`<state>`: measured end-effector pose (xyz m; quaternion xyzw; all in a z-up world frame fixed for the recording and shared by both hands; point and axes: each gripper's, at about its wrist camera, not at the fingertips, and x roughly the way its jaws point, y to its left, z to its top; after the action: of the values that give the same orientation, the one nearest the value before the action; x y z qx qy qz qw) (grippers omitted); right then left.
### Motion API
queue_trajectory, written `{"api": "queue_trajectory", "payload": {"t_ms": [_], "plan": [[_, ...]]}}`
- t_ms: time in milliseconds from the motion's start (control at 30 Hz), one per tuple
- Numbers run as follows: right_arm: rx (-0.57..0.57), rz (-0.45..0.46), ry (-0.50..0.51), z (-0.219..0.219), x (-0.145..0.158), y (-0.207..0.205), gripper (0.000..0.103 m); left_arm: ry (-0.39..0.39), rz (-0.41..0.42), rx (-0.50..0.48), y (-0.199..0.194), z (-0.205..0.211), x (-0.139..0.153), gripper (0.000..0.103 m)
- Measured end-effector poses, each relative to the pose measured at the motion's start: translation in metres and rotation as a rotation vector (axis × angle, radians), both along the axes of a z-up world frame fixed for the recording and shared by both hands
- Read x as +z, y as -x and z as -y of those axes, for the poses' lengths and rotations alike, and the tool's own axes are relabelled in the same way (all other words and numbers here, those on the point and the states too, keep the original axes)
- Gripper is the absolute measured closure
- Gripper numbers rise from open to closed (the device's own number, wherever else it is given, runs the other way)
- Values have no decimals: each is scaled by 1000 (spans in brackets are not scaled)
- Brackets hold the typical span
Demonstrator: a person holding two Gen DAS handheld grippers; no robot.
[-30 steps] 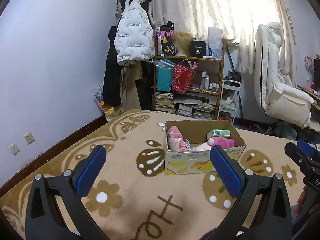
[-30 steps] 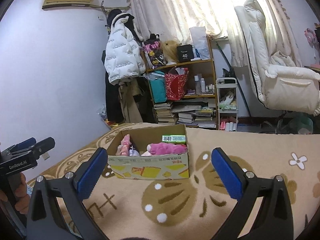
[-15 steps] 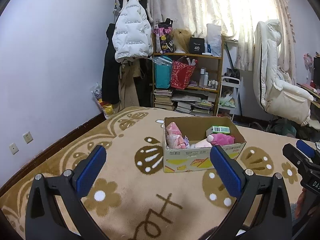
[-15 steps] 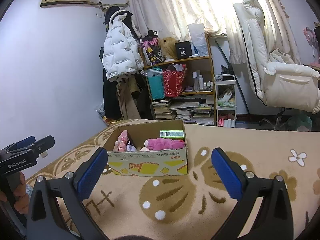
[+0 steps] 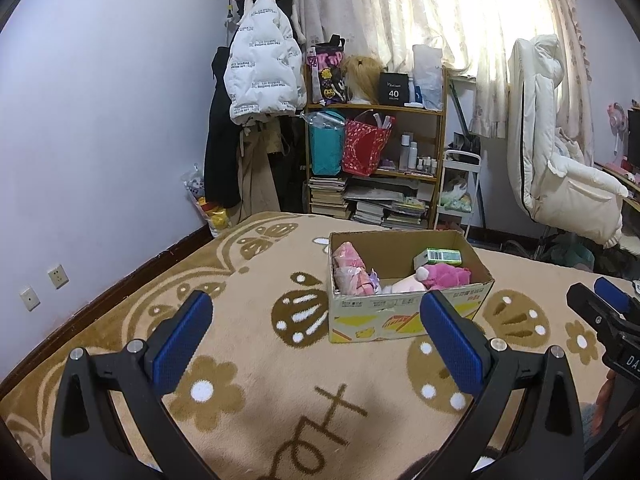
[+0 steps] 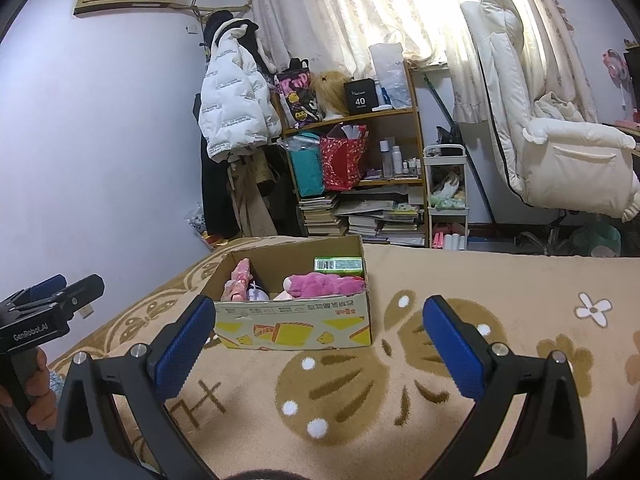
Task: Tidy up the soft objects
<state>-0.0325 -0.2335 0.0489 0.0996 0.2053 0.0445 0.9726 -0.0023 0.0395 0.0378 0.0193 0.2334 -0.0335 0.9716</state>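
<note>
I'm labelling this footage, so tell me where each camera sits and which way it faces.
Left wrist: on the left gripper, facing the cardboard box on the beige blanket; both fingers open, right gripper at right edge.
Right wrist: on the right gripper, facing the same box from its right; fingers open, left gripper and hand at left edge.
Shared: box, pink plush toy, bookshelf.

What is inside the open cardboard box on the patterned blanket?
The open cardboard box holds a magenta plush toy, a pink wrapped bundle, a green-and-white carton and a pale soft item. Anything beneath them is hidden.
</note>
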Motion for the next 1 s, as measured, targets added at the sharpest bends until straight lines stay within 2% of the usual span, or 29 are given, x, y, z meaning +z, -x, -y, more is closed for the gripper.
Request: {"api": "queue_trajectory", "payload": {"t_ms": [1000], "plan": [[2, -4, 2, 6, 0, -1, 0, -11, -10, 15, 0, 0, 0, 0]]}}
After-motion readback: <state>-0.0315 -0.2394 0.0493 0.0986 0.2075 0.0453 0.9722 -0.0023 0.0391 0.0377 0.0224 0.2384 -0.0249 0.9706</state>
